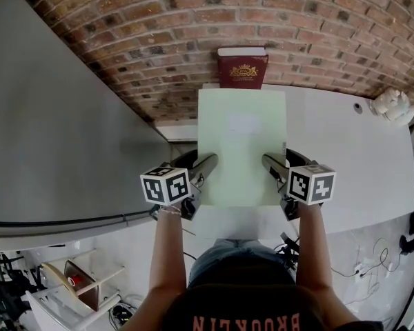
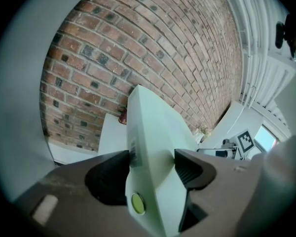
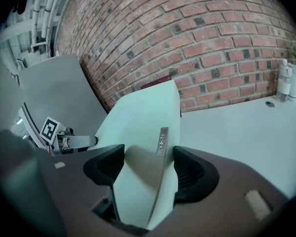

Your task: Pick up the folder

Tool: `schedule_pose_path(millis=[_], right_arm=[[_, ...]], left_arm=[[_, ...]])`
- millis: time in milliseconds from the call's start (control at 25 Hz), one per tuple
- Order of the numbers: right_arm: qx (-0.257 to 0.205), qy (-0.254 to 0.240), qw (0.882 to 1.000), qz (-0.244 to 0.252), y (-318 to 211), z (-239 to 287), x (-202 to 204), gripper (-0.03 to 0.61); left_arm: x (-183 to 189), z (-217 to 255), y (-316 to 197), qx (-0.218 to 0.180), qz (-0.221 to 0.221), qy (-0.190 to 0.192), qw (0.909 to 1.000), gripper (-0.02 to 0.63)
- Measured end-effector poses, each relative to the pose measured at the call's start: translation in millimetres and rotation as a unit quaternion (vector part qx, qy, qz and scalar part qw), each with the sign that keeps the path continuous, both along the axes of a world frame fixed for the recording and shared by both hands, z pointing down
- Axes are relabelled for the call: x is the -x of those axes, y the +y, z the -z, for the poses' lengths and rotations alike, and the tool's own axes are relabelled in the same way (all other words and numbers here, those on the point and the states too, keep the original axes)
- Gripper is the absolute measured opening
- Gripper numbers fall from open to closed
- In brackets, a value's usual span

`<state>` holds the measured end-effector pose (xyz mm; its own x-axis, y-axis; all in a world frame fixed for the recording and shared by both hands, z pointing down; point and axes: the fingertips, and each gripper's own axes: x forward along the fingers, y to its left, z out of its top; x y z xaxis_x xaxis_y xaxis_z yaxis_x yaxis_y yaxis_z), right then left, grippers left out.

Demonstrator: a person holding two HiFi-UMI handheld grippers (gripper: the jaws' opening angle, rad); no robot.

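A pale green folder (image 1: 241, 143) hangs flat above the white table (image 1: 359, 157), held by both long edges. My left gripper (image 1: 208, 163) is shut on its left edge near the front corner. In the left gripper view the folder (image 2: 148, 132) runs between the dark pads, with a round green button near the jaw base. My right gripper (image 1: 272, 164) is shut on the right edge. In the right gripper view the folder (image 3: 143, 127) fills the gap between the pads, a grey label strip on its edge. The left gripper (image 3: 69, 141) also shows there, across the folder.
A dark red book (image 1: 242, 67) stands against the brick wall behind the folder. A grey panel (image 1: 48, 129) slopes along the left. White bottles (image 1: 393, 104) sit at the table's far right corner. Cables and a stool lie on the floor below.
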<state>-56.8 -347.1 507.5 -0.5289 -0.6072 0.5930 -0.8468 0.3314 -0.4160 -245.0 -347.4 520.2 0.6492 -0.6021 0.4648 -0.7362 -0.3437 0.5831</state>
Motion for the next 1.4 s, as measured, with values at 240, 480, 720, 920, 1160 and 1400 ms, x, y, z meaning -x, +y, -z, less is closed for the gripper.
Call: schedule_pose_path(millis=[240,480,720,920,1160,1400], right_arm=[[-0.042,0.002,0.999,0.001,-11.4,30.8,-0.1,0.316],[-0.075,0.005,0.997,0.004,-20.9,56.2,-0.2,0.314],[-0.118,0.012,0.993,0.008,-25.8,82.0,-2.1,0.314],[-0.162,0.02,0.986,0.012,-29.8,104.6,-5.1,0.311],[-0.209,0.026,0.978,0.014,-28.7,130.9,-4.8,0.311],[-0.255,0.026,0.967,0.013,-25.4,157.4,-3.0,0.308]], left_arm=[[-0.5,32.0,-13.0,-0.045,-0.001,-0.006,0.999,0.298],[-0.9,58.2,-23.2,-0.08,-0.003,-0.012,0.9967,0.298],[-3.0,83.1,-28.9,-0.121,-0.002,-0.016,0.9925,0.298],[-6.2,107.8,-33.5,-0.168,-0.004,-0.03,0.9853,0.298],[-6.3,135.8,-31.7,-0.216,0.005,-0.04,0.9756,0.296],[-4.1,162.4,-28.4,-0.259,0.017,-0.04,0.9649,0.296]])
